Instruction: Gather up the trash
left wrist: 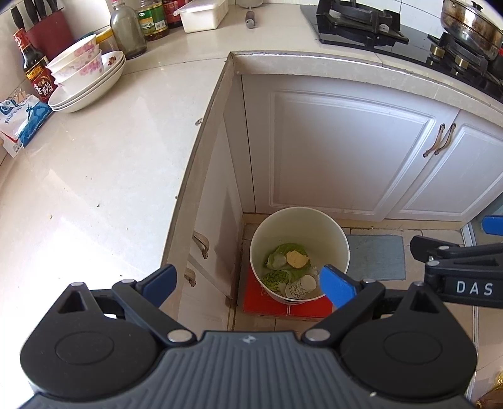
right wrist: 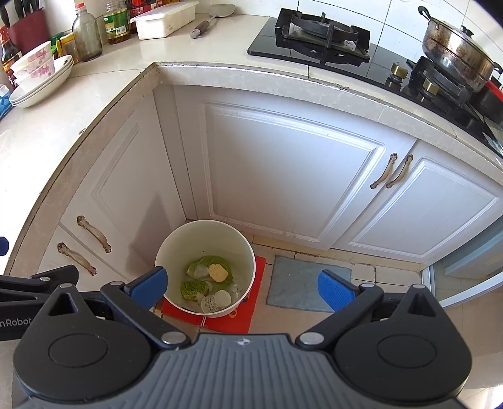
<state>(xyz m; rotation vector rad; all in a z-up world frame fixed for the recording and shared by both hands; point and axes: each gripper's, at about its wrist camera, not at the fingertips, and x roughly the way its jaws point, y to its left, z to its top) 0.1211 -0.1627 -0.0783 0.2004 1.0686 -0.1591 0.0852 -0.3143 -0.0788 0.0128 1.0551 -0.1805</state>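
A white round bin [left wrist: 333, 232] [right wrist: 176, 242] stands on the floor in the cabinet corner, on a red sheet [left wrist: 270, 302] [right wrist: 248, 299]. Inside lie green cabbage leaves [left wrist: 276, 278] [right wrist: 193, 289], a yellow lump [left wrist: 297, 259] [right wrist: 218, 273] and a small white bottle [left wrist: 301, 286] [right wrist: 217, 301]. My left gripper [left wrist: 248, 284] hovers high above the bin, open, with nothing between its blue pads. My right gripper [right wrist: 242, 288] also hangs above the bin, open and empty. The right gripper's body [left wrist: 459, 267] shows at the right edge of the left wrist view.
The pale countertop [left wrist: 94, 176] [right wrist: 41, 132] carries stacked floral bowls [left wrist: 85, 78] [right wrist: 41, 75], bottles [left wrist: 127, 31] [right wrist: 86, 33], a white box [left wrist: 202, 14] [right wrist: 163, 20] and a blue-white packet [left wrist: 22, 122]. A black gas hob [left wrist: 361, 25] [right wrist: 317, 37] with a steel pan [left wrist: 471, 25] [right wrist: 456, 53] sits at the back right. A grey mat [left wrist: 377, 256] [right wrist: 305, 283] lies beside the bin.
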